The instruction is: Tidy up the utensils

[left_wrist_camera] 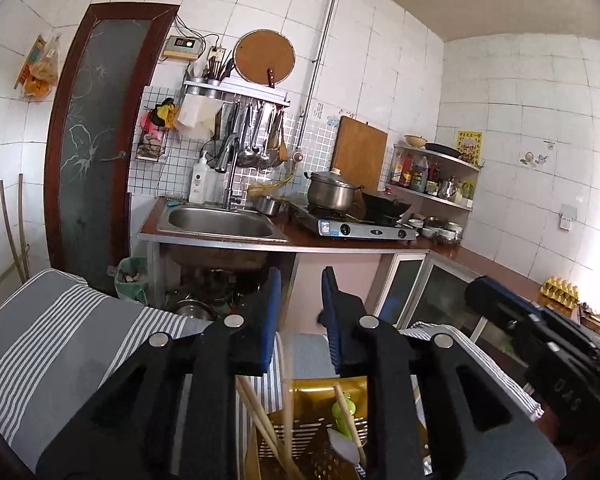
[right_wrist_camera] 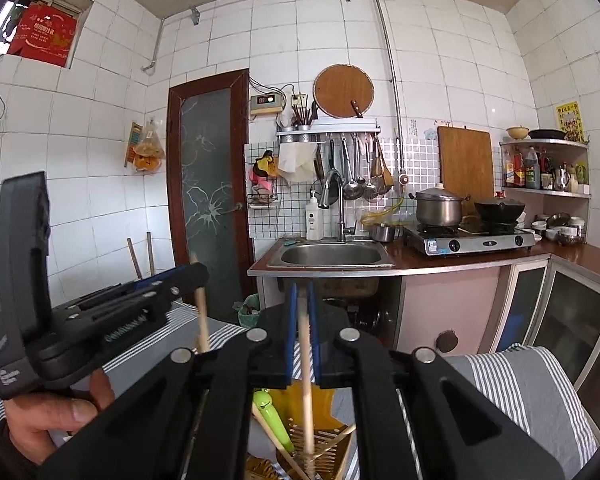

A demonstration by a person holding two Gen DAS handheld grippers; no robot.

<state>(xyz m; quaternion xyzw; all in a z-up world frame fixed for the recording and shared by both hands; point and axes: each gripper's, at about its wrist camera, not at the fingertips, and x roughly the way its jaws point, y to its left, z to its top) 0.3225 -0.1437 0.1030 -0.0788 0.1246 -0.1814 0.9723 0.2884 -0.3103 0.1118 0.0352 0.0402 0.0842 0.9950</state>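
Right gripper [right_wrist_camera: 303,312] fingers pinched on one upright chopstick [right_wrist_camera: 305,364] above yellow utensil basket [right_wrist_camera: 332,408]. Left gripper [left_wrist_camera: 300,300] fingers apart, empty, over same basket holding chopsticks [left_wrist_camera: 260,420] and green-handled spoon [left_wrist_camera: 342,420], on striped cloth [left_wrist_camera: 60,340].

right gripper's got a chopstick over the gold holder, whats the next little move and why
Probably lower the right gripper a little, then open it. Its jaws are shut on a chopstick standing nearly upright, lower end already in the gold utensil holder beside other chopsticks. The left gripper is open, holding nothing.
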